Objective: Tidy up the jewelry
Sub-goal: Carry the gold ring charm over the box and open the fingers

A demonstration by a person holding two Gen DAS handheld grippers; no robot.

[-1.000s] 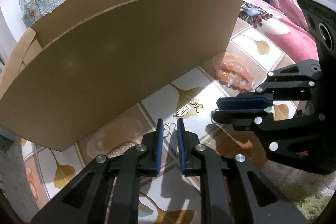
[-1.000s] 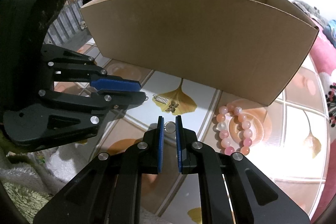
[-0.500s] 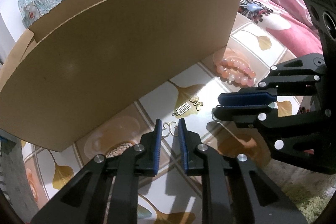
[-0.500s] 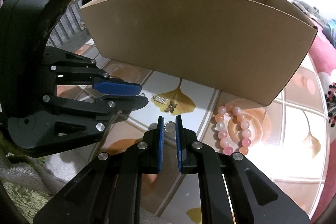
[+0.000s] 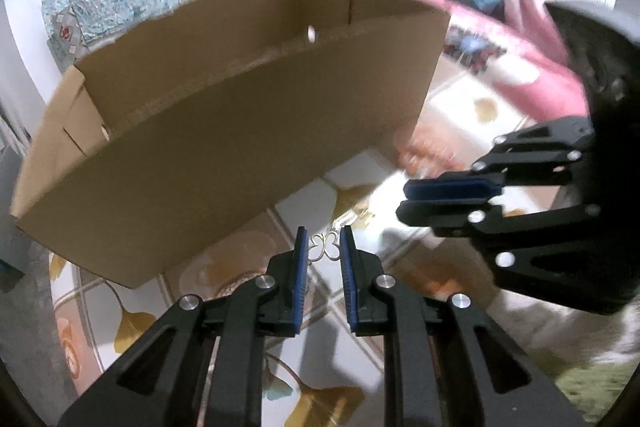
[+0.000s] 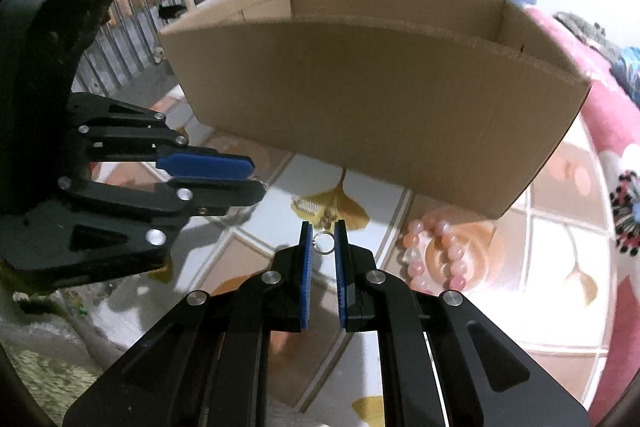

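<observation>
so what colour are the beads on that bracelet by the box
Pale pink and peach, a few nearly white; the bracelet shows best in the right wrist view.

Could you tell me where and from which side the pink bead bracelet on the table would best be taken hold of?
The pink bead bracelet lies flat as an open loop on the table, just in front of the cardboard box. I would come from above, one finger inside the loop and one outside, and pinch the near arc of beads; the box wall crowds the far arc.

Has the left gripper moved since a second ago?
Yes. The left gripper has risen: in its own view the box sits lower and its inside now shows. A butterfly charm sits between its pads.
</observation>
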